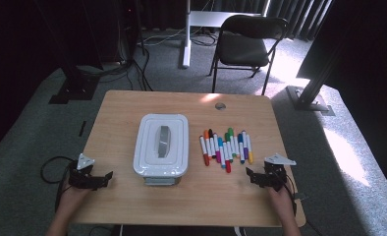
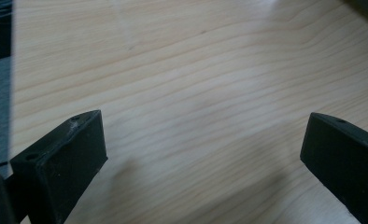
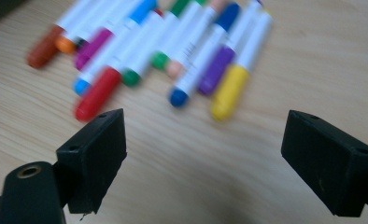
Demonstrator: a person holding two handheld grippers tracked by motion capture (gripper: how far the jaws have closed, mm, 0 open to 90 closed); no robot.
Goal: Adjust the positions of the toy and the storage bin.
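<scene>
Right now both tools gape wide and empty: the right tool (image 1: 258, 178) just short of the felt-tip markers (image 1: 226, 147) mid-worktop, the left tool (image 1: 99, 180) over bare worktop (image 1: 123, 103) near its left edge

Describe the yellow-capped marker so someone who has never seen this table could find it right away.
Start at the white lidded box in the middle of the wooden table, then look right to the row of markers lying side by side. The yellow-capped marker is the last one at the row's right end, nearest the right gripper; no other has a yellow cap.
</scene>
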